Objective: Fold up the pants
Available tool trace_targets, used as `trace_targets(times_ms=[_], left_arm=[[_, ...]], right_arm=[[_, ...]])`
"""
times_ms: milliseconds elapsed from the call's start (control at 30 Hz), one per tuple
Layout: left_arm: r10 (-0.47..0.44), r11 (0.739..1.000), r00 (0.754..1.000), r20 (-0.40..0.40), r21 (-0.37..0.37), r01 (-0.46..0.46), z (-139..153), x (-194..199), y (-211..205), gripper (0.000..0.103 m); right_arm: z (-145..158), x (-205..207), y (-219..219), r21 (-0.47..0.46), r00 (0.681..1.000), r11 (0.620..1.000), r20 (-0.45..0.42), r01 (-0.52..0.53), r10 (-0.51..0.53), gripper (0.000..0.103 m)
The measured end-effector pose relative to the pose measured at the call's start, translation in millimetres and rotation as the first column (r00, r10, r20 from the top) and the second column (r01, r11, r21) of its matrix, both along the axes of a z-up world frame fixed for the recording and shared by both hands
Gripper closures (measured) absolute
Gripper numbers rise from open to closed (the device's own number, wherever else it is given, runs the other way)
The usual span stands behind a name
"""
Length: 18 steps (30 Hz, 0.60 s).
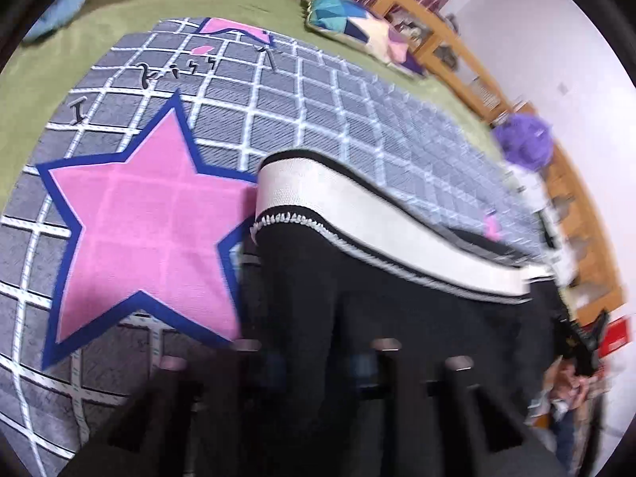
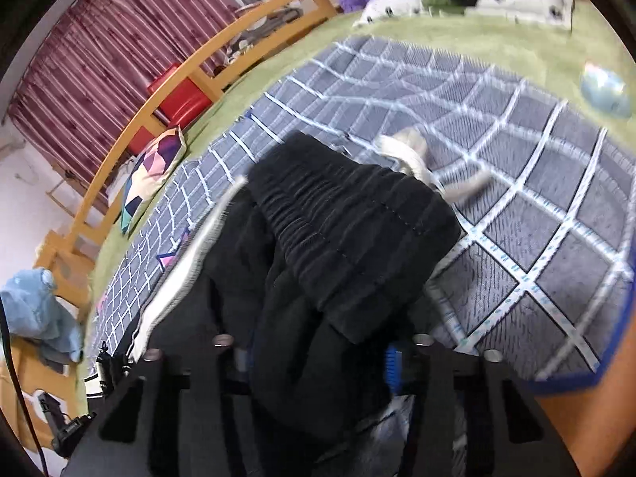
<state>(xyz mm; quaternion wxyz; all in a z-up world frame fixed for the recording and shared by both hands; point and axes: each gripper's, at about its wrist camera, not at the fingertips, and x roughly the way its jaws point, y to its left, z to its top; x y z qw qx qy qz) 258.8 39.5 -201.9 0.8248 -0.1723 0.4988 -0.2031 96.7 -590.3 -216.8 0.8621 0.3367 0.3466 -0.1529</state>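
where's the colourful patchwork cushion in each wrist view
Left wrist: the patchwork cushion lies at top centre-right on the green cover, beside the wooden rail.
Right wrist: the cushion sits at mid-left, again against the rail.
Shared landmark: the grey grid blanket under the black pants.

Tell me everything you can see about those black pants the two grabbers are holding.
The pants are black, soft-looking fabric with a broad white side stripe edged in thin black-and-white lines. Their elastic waistband is gathered into ridges, with a pale drawstring trailing out. They hang bunched and partly lifted over a grey checked blanket on the bed. The left gripper and right gripper each appear closed on the cloth; motion blur hides finer detail.
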Motion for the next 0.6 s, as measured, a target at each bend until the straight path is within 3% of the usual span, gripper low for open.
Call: trace_targets(times_ms=[133, 200, 267, 333, 400, 467, 600], left_arm=[[-0.002, 0.999, 0.997, 0.082, -0.032, 0.004, 41.7, -10.7, 4.7, 0.092], [-0.01, 0.999, 0.994, 0.113, -0.04, 0.014, 64.3, -13.3, 10.8, 0.091], [0.001, 0.997, 0.993, 0.121, -0.075, 0.008, 82.6, -13.3, 25.4, 0.091], [0.038, 0.999, 0.986, 0.163, -0.011, -0.036, 101.9, -16.5, 49.5, 0.091], [0.085, 0.995, 0.98, 0.177, 0.028, -0.091, 108.7, -14.3, 76.6, 0.091], [0.123, 0.989, 0.979, 0.161, 0.066, -0.135, 103.7, -9.3, 103.2, 0.091], [0.179, 0.975, 0.981, 0.07, 0.119, -0.186, 56.4, 8.0, 127.3, 0.088]], right_arm=[[76.4, 10.4, 45.5, -0.163, 0.996, 0.986, 0.07, -0.046, 0.058, 0.069], [112.0, 19.5, 66.6, -0.199, 0.988, 0.978, 0.125, -0.069, 0.095, 0.07], [143.3, 27.3, 84.1, -0.198, 0.974, 0.975, 0.183, -0.096, 0.133, 0.07], [164.0, 36.3, 100.5, -0.168, 0.956, 0.976, 0.237, -0.138, 0.175, 0.07], [165.4, 45.0, 114.5, -0.159, 0.948, 0.972, 0.24, -0.173, 0.208, 0.07], [147.5, 61.5, 125.2, -0.143, 0.95, 0.967, 0.207, -0.209, 0.236, 0.069], [60.5, 101.2, 131.0, -0.047, 0.964, 0.964, 0.018, -0.263, 0.264, 0.066]])
